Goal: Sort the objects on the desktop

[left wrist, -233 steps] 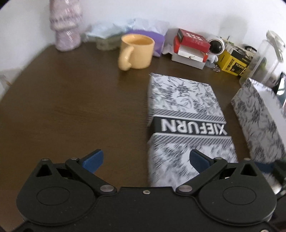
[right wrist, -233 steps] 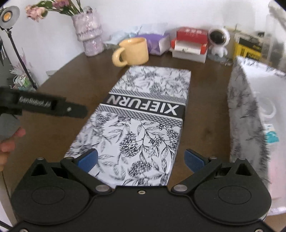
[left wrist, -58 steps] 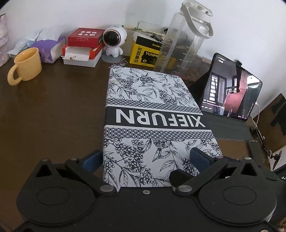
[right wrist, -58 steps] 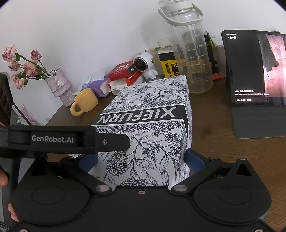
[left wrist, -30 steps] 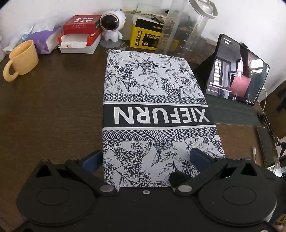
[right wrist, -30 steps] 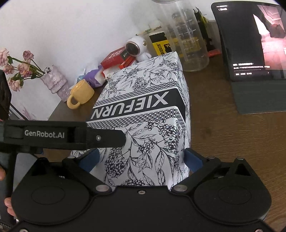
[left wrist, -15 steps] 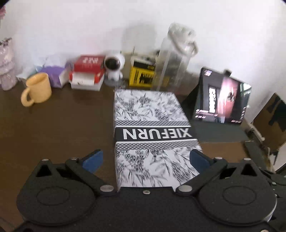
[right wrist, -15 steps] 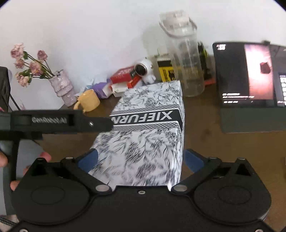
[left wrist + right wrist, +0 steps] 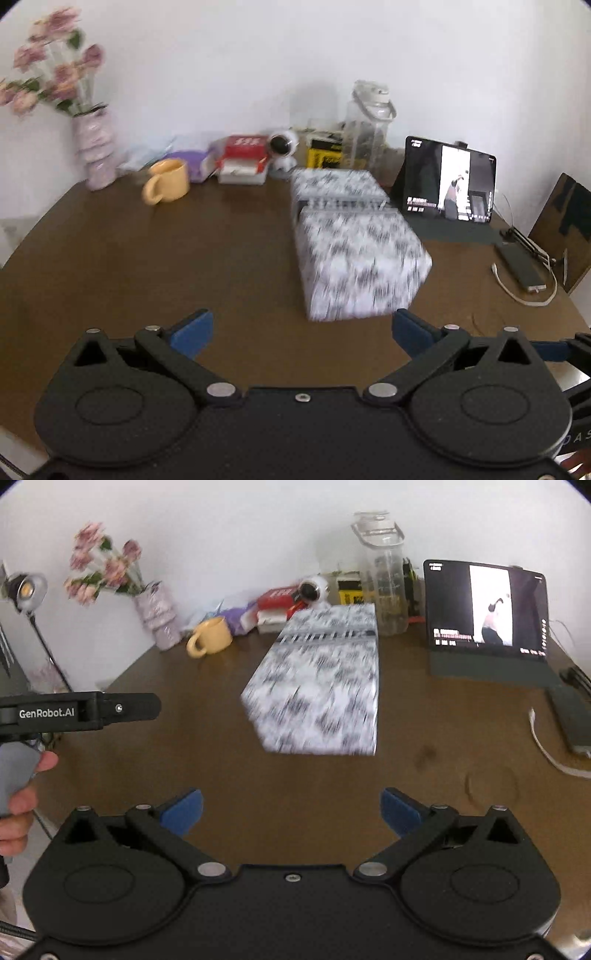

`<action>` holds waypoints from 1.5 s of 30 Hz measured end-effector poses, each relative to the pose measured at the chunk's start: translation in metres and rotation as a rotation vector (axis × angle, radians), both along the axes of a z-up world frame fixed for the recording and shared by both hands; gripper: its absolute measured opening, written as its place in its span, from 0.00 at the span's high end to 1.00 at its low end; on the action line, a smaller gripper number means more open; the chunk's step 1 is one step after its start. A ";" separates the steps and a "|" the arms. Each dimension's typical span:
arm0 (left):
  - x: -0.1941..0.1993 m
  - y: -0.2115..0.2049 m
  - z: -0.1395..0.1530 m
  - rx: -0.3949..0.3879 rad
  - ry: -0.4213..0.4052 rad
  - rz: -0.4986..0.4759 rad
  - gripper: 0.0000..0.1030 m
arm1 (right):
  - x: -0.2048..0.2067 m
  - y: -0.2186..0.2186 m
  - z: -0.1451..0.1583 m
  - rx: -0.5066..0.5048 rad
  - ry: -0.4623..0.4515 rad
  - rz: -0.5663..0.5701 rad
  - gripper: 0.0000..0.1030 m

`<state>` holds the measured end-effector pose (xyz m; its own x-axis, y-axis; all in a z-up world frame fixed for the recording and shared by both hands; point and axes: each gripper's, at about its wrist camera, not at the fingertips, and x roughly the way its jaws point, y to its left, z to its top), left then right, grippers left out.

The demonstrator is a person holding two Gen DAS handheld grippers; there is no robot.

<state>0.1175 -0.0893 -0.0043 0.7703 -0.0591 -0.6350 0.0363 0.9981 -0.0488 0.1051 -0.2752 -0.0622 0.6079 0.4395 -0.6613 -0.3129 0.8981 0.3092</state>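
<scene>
A brown table (image 9: 147, 258) is seen carrying a black-and-white patterned box (image 9: 354, 254) lying flat near its middle, blurred. The left claw (image 9: 301, 330) and right claw (image 9: 291, 808) are held spread, empty, apart from the box.

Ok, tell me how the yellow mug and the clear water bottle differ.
The yellow mug is short and squat; the clear water bottle is tall and narrow. The mug is opaque, the bottle see-through. The mug has a side handle and an open top; the bottle has a lid with a carry loop above. The mug stands left of the patterned box, the bottle behind the box's far right corner. Both stand upright on the brown table near the wall.
</scene>
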 end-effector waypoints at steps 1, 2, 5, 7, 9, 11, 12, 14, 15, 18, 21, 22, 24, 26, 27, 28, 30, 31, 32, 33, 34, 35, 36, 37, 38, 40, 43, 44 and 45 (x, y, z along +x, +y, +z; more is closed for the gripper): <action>-0.012 0.002 0.000 0.002 0.005 0.009 0.00 | -0.014 0.001 0.002 -0.003 0.005 0.006 0.00; -0.024 0.005 0.001 0.006 0.006 0.017 0.00 | -0.027 0.003 0.004 -0.006 0.008 0.013 0.00; -0.059 0.016 0.005 0.020 0.003 0.045 0.00 | -0.060 0.012 0.011 -0.020 0.019 0.041 0.00; -0.074 0.026 0.008 0.025 -0.004 0.067 0.00 | -0.079 0.018 0.015 -0.026 0.024 0.054 0.00; -0.087 0.037 0.011 0.022 -0.009 0.088 0.00 | -0.094 0.023 0.019 -0.029 0.026 0.058 0.00; -0.097 0.049 0.012 0.016 -0.008 0.100 0.00 | -0.107 0.028 0.023 -0.035 0.029 0.054 0.00; -0.100 0.055 0.013 0.013 -0.008 0.101 0.00 | -0.112 0.031 0.025 -0.040 0.029 0.050 0.00; -0.108 0.069 0.014 0.015 -0.008 0.106 0.00 | -0.122 0.038 0.028 -0.050 0.031 0.039 0.00; -0.111 0.074 0.014 0.018 -0.008 0.106 0.00 | -0.127 0.041 0.030 -0.056 0.030 0.033 0.00; -0.121 0.096 0.017 0.022 -0.008 0.104 0.00 | -0.136 0.056 0.034 -0.070 0.020 0.013 0.00; -0.130 0.113 0.017 0.034 0.015 0.088 0.00 | -0.142 0.075 0.036 -0.087 0.012 -0.018 0.00; -0.132 0.119 0.016 0.042 0.016 0.081 0.00 | -0.144 0.081 0.037 -0.084 0.013 -0.023 0.00; -0.133 0.129 0.016 0.052 0.027 0.077 0.00 | -0.148 0.092 0.039 -0.080 0.015 -0.035 0.00; -0.133 0.139 0.016 0.061 0.038 0.074 0.00 | -0.150 0.101 0.040 -0.078 0.018 -0.054 0.00; -0.133 0.143 0.016 0.059 0.041 0.071 0.00 | -0.151 0.105 0.040 -0.077 0.019 -0.063 0.00; -0.134 0.146 0.015 0.057 0.044 0.068 0.00 | -0.152 0.109 0.041 -0.077 0.021 -0.070 0.00; -0.136 0.152 0.012 0.055 0.050 0.064 0.00 | -0.153 0.115 0.040 -0.076 0.029 -0.079 0.00; -0.137 0.154 0.010 0.054 0.053 0.062 0.00 | -0.154 0.118 0.038 -0.076 0.036 -0.081 0.00; -0.138 0.157 0.008 0.051 0.058 0.063 0.00 | -0.154 0.120 0.037 -0.074 0.045 -0.083 0.00; -0.139 0.159 0.007 0.047 0.063 0.063 0.00 | -0.154 0.122 0.036 -0.074 0.050 -0.085 0.00; -0.140 0.161 0.005 0.043 0.069 0.064 0.00 | -0.155 0.125 0.036 -0.076 0.053 -0.088 0.00; -0.140 0.163 0.005 0.042 0.071 0.062 0.00 | -0.155 0.127 0.036 -0.078 0.054 -0.090 0.00; -0.141 0.164 0.004 0.041 0.072 0.060 0.00 | -0.156 0.129 0.036 -0.082 0.053 -0.093 0.00; -0.141 0.165 0.004 0.040 0.073 0.059 0.00 | -0.157 0.131 0.036 -0.085 0.051 -0.094 0.00; -0.142 0.166 0.004 0.040 0.071 0.055 0.00 | -0.157 0.133 0.037 -0.088 0.050 -0.096 0.00; -0.142 0.167 0.004 0.040 0.067 0.048 0.00 | -0.159 0.137 0.037 -0.091 0.050 -0.096 0.00; -0.143 0.169 0.004 0.034 0.065 0.043 0.00 | -0.160 0.141 0.036 -0.092 0.056 -0.094 0.00; -0.143 0.170 0.004 0.031 0.067 0.041 0.00 | -0.160 0.143 0.036 -0.093 0.059 -0.094 0.00; -0.142 0.170 0.003 0.029 0.069 0.038 0.00 | -0.160 0.144 0.036 -0.093 0.060 -0.096 0.00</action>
<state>-0.0248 0.0809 -0.0009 0.7259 -0.0115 -0.6877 -0.0043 0.9998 -0.0213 -0.0545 -0.1314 -0.0260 0.6024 0.3167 -0.7327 -0.2081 0.9485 0.2389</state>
